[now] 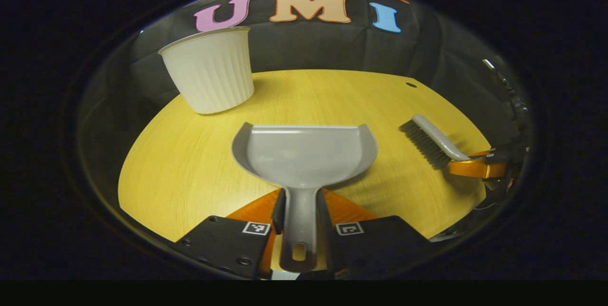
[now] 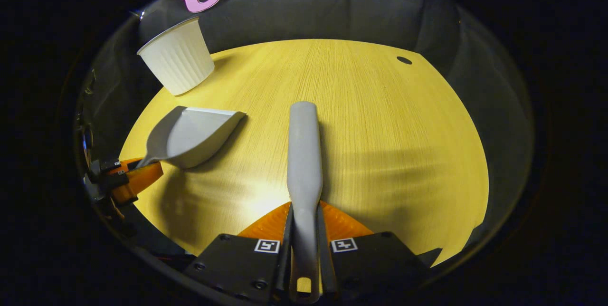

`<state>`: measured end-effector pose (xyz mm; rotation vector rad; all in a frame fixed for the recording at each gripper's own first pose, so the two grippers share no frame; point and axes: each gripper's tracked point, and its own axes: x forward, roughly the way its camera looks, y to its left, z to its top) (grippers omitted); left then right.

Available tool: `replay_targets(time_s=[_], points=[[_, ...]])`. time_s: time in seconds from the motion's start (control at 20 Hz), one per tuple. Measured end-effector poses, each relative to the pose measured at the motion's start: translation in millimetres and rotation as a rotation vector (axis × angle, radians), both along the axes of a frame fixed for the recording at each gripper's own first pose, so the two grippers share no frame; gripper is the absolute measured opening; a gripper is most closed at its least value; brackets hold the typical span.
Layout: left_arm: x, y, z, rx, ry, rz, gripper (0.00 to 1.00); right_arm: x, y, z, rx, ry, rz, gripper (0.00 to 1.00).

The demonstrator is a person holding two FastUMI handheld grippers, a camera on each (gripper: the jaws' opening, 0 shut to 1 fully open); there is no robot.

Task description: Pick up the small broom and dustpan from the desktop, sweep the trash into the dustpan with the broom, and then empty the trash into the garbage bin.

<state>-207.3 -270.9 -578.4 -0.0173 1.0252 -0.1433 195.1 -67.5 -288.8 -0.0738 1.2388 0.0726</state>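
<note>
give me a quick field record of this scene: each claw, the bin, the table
left claw: shut on the dustpan handle, pan mouth facing away from the camera
right claw: shut on the broom handle, bristles facing down
garbage bin: white, ribbed, upright at the table's far left edge
table: yellow wood grain, small dark hole far right
trash: none visible

Wooden tabletop [image 1: 323, 101], yellow with fine grain, spans the centre of both views; a small dark hole [image 1: 411, 85] lies at its upper right, near the far edge.
</note>
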Motion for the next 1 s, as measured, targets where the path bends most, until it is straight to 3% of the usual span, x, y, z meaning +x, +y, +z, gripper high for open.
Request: replay_targets(time_s=[0.05,0.15,0.2,0.25,0.3,0.45,0.6,0.65,0.7,0.8,1.0], points=[[1,-2,4,-0.004,-0.025,-0.006,0.58,0,6,3,0.005,-0.014,0.007,0.43],[7,-1,23,0.014,-0.086,-0.005,0.84,3,10,20,0.027,-0.058,0.017,0.59],[9,-4,34,0.020,-0.123,0.001,0.88,6,12,30,0.040,-0.091,0.023,0.67],[8,-7,46,0.027,-0.162,0.013,0.96,10,15,44,0.060,-0.139,0.029,0.90],[9,-9,61,0.035,-0.207,0.028,0.97,15,15,62,0.077,-0.194,0.036,0.95],[14,-14,122,0.063,-0.371,0.090,1.00,31,19,123,0.141,-0.426,0.088,0.94],[31,-27,188,0.064,-0.550,0.111,0.96,38,22,187,0.174,-0.644,0.148,0.93],[27,-33,194,0.049,-0.574,0.092,0.95,37,24,206,0.176,-0.689,0.162,0.93],[28,-42,203,0.032,-0.604,0.074,1.00,37,23,222,0.172,-0.733,0.167,0.93],[36,-56,226,0.001,-0.676,0.030,0.95,32,18,255,0.165,-0.806,0.162,0.93],[47,-65,256,-0.057,-0.759,-0.036,0.93,17,8,314,0.150,-0.916,0.075,0.93]])
